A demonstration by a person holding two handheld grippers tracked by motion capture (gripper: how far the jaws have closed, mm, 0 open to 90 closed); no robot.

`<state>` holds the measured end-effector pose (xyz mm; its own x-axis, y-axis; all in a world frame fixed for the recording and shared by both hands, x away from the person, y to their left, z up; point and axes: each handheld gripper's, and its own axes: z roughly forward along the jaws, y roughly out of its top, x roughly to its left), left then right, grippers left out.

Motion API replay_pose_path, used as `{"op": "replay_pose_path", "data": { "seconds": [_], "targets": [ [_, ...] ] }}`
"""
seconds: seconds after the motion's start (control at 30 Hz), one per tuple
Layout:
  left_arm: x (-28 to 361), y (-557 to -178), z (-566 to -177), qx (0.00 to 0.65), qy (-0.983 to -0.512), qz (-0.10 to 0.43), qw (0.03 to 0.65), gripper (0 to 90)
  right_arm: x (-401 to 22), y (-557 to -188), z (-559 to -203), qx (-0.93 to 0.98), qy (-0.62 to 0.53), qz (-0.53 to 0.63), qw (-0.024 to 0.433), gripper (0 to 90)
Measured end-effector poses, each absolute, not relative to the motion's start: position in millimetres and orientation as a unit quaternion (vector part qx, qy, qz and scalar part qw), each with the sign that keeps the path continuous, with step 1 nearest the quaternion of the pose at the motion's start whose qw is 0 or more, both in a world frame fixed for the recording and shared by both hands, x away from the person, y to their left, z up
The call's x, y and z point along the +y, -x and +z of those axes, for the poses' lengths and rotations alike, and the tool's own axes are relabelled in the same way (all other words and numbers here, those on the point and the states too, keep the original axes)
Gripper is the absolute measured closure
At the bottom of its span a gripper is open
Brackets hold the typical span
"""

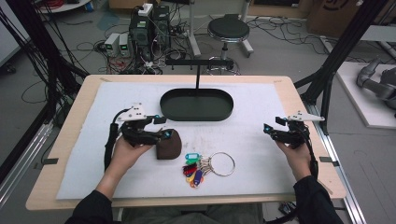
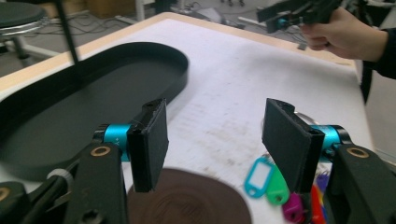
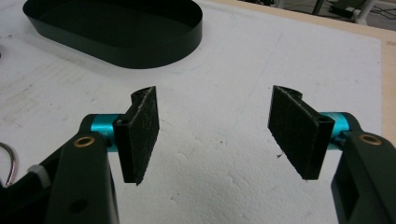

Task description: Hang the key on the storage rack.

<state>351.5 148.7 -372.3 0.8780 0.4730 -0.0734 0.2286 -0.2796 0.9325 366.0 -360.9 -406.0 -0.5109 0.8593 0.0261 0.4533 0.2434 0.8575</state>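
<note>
The left tongs [image 1: 161,128] hover just over the brown pouch [image 1: 168,143], jaws spread, with nothing between the pads [image 2: 150,142]. In the left gripper view the pouch [image 2: 187,198] lies right below the jaws, and the key tags [image 2: 268,179] sit beyond their right pad. The pouch looks soft and light, likely to sag and fold, so its domed middle seems the best place to pinch. The right tongs [image 1: 275,128] hang spread over bare mat [image 3: 224,140], well apart from the pouch, with the black tray [image 3: 140,42] ahead.
</note>
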Motion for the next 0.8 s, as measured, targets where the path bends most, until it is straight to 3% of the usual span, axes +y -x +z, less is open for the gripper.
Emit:
{"op": "replay_pose_path", "data": {
  "seconds": [0.8],
  "targets": [
    [23, -364, -400, 0.168, -0.864, 0.040, 0.474, 58.5, -362, -369, -408, 0.753, -0.434, 0.436, 0.235, 35.5]
  ]
}}
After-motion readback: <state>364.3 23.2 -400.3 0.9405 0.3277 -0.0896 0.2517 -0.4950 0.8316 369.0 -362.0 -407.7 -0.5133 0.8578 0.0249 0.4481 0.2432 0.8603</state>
